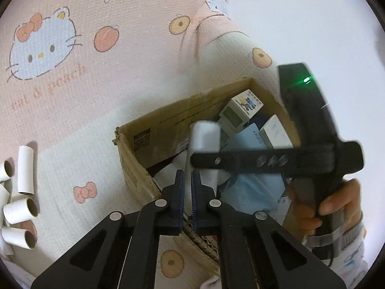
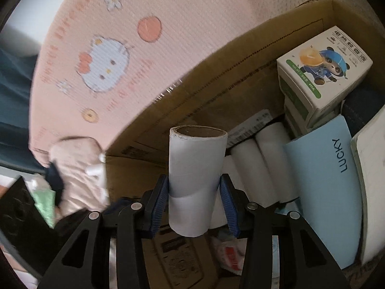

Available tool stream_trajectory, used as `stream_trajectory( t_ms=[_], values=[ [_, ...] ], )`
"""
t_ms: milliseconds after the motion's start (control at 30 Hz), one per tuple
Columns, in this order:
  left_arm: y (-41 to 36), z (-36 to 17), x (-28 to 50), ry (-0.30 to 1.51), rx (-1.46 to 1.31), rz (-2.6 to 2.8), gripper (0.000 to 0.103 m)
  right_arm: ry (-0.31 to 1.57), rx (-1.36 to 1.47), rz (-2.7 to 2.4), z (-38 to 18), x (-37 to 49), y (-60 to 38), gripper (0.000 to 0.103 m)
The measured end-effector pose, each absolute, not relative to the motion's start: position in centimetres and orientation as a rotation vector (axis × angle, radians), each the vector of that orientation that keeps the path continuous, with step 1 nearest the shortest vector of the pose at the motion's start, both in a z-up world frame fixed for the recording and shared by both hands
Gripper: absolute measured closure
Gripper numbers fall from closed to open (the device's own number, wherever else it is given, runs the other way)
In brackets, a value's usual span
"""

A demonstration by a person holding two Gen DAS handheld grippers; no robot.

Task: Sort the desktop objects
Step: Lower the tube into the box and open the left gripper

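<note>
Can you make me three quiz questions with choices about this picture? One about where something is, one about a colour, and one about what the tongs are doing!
1. Where does the panda box sit?
A. Inside the cardboard box
B. On the pink mat
C. In the left tongs

2. What colour is the card marked LUCKY?
A. Red
B. Light blue
C. Green

3. What are the right tongs doing?
A. Hanging open and empty
B. Gripping a white paper tube
C. Gripping a spoon

Answers:
1. A: it rests against the cardboard wall.
2. B: its face is pale blue.
3. B: both blue pads press the tube's sides.
</note>
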State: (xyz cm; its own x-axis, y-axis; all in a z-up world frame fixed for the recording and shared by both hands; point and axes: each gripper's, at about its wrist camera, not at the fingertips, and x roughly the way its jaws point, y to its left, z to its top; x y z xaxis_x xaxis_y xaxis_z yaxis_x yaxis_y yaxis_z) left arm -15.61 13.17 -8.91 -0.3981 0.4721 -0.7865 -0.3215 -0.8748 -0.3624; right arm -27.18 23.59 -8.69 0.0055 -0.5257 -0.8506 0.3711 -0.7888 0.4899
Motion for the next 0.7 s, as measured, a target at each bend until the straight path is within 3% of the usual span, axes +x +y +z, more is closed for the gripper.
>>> stream_trajectory(
  t_ms=[267, 567, 700],
  values=[
    [13.5, -8.9, -15.6, -0.154, -1.359, 2.284, 0.103, 0.092, 1.752, -1.751, -11.4, -26.1, 20.1, 0.062],
    [13.2, -9.3, -16.3, -0.227, -1.395, 2.231, 0.103, 0.123, 1.735, -1.718, -11.8, -26.2, 20.5, 0.062],
    [13.2, -9.0, -16.1, -0.285, -1.412, 2.202, 0.095, 0.093, 1.703, -1.704, -11.3, -25.9, 21.2, 0.062]
  ],
)
